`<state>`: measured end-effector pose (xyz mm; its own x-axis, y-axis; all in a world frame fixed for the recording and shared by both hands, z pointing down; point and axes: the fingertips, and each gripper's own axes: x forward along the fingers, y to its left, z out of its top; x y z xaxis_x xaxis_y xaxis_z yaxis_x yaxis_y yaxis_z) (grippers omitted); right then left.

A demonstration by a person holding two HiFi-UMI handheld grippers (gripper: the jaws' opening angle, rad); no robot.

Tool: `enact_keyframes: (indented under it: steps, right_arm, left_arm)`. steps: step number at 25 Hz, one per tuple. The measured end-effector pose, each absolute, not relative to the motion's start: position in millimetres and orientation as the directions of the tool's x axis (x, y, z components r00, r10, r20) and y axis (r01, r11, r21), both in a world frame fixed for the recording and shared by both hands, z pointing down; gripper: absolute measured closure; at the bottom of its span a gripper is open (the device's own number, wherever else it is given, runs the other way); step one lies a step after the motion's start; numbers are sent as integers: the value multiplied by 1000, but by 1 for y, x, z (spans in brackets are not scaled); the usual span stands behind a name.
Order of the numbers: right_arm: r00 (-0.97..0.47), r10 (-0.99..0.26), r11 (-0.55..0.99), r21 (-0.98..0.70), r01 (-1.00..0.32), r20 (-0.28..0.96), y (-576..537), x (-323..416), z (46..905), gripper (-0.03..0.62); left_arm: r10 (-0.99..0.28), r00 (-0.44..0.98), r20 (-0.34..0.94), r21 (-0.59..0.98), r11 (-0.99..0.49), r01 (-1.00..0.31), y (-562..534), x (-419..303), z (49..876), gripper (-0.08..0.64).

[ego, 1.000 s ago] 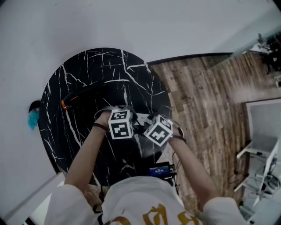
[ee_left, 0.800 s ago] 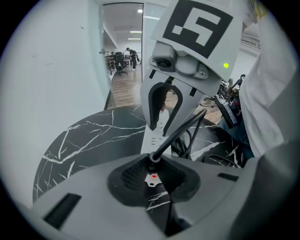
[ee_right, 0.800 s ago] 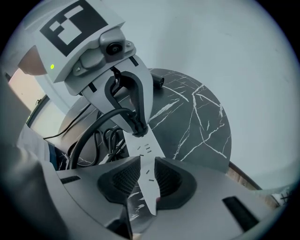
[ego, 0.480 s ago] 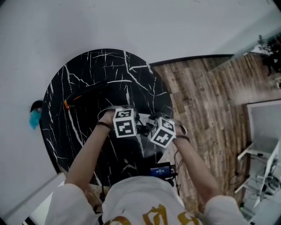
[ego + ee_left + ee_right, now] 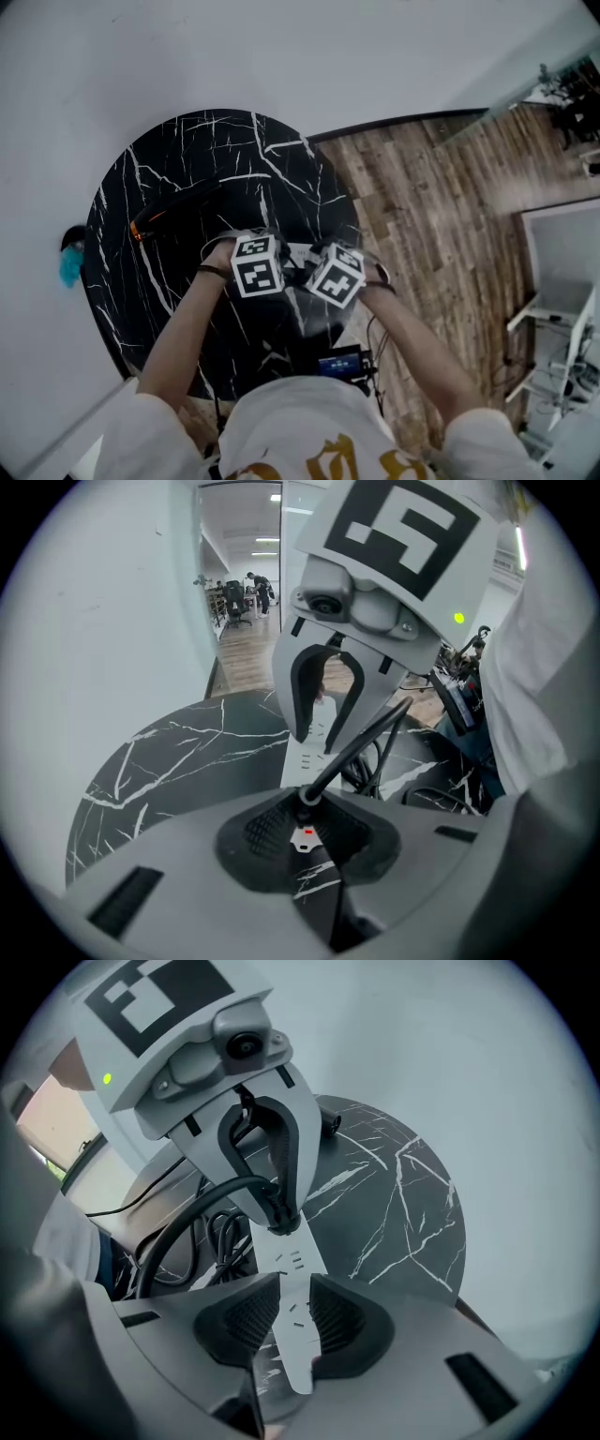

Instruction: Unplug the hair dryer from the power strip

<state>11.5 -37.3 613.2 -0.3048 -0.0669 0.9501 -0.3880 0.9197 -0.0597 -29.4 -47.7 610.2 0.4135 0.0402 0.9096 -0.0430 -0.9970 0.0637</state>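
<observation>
The dryer (image 5: pixel 178 206) lies toward the left side of the round black marble table (image 5: pixel 216 141) in the head view. In the left gripper view, the left gripper (image 5: pixel 305 822) has its fingers clamped on the black plug (image 5: pixel 304 801), which sits at the white strip (image 5: pixel 309 747). In the right gripper view, the right gripper (image 5: pixel 295 1321) straddles that strip, and its fingers, just eased wider, rest against the strip's sides.

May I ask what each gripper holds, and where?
Left gripper: the black plug, by its body. Right gripper: the white power strip, across its width; jaws just eased open.
</observation>
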Motion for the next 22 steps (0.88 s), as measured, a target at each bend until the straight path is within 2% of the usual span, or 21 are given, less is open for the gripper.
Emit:
enact_keyframes:
  steps: [4,10,14,17,22]
  right_arm:
    - [-298,-67,917,-59,-394,952,-38,12,614,495]
    - [-260,-33,915,-76,-397,965,-35,13,614,495]
    - [-259,-38,928,-62,-366,965,-33,11,615,495]
    - [-251,-34,927,-64,-370,967,-33,12,615,495]
    - [-247,-18,903,-90,-421,969,-35,12,616,495]
  left_arm:
    - [118,416,902,157,-986,-60,-47,-28,608,505]
    - [26,385,923,62,-995,-81,-46,-29,609,509]
    - [129,403,906,182,-979,-96,-51,-29,606,505]
    - [138,427,894,200,-974,-105,-54,-28,601,502]
    - [50,315,948,78,-994,-78,-46,-30,609,511]
